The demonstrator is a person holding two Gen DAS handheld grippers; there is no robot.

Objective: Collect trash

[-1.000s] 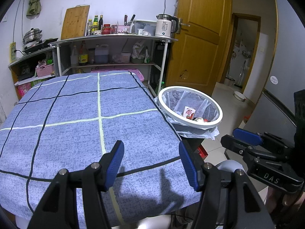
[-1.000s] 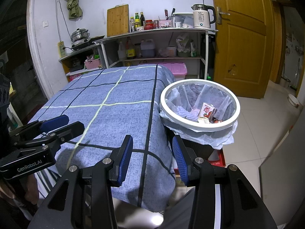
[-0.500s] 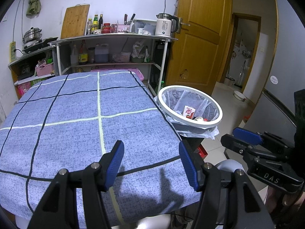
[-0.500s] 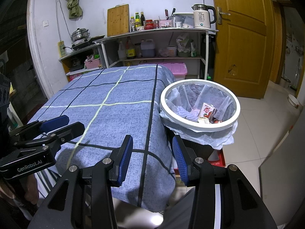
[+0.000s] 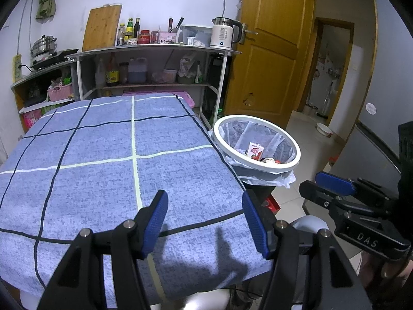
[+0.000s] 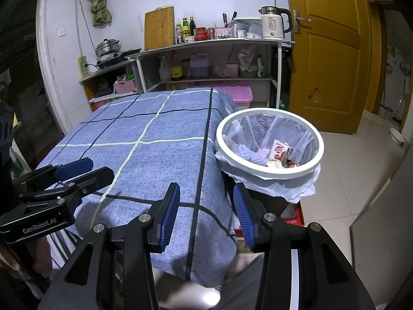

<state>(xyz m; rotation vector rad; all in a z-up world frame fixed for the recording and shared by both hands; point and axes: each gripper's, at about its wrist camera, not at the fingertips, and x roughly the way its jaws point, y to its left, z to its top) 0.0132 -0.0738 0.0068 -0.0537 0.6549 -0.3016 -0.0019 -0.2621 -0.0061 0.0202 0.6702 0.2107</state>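
Note:
A white-rimmed trash bin (image 5: 268, 169) with a plastic liner stands at the table's right edge; it also shows in the right wrist view (image 6: 271, 171). Inside lie a red-and-white carton (image 5: 255, 151), also in the right wrist view (image 6: 279, 150), and other scraps. My left gripper (image 5: 205, 222) is open and empty above the near edge of the blue checked tablecloth (image 5: 103, 160). My right gripper (image 6: 204, 214) is open and empty over the table's near right corner, short of the bin. Each gripper shows in the other's view: the right one (image 5: 333, 188), the left one (image 6: 77, 170).
A shelf unit (image 5: 155, 51) with bottles, a kettle (image 5: 224, 35) and a cutting board stands behind the table. A pink storage box (image 6: 237, 94) sits beyond the table. A wooden door (image 6: 327, 51) and tiled floor are to the right.

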